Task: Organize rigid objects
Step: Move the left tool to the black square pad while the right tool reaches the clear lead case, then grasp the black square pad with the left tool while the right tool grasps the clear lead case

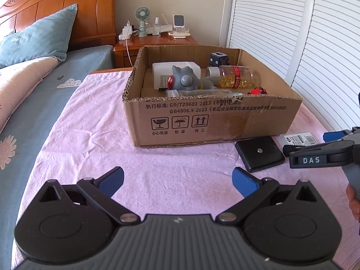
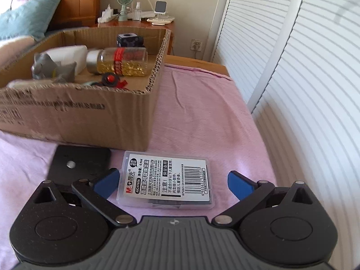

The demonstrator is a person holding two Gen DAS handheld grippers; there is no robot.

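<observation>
A cardboard box (image 1: pixel 225 121) stands on the pink cloth and holds a grey toy (image 1: pixel 186 79), a white bottle (image 1: pixel 162 72), a jar of yellow capsules (image 1: pixel 234 76), a black cube (image 1: pixel 219 59) and a red item (image 1: pixel 258 90). In front of it lie a flat black case (image 1: pixel 258 154) and a clear plastic case with a barcode label (image 2: pixel 166 180). My left gripper (image 1: pixel 177 181) is open and empty over bare cloth. My right gripper (image 2: pixel 173 183) is open, its fingers either side of the clear case, just above it.
The box (image 2: pixel 78 110) also shows in the right wrist view, left of centre. A bed with a blue pillow (image 1: pixel 38 36) lies to the left. A nightstand (image 1: pixel 155 42) with a small fan stands behind. White louvred doors (image 1: pixel 303 33) line the right side.
</observation>
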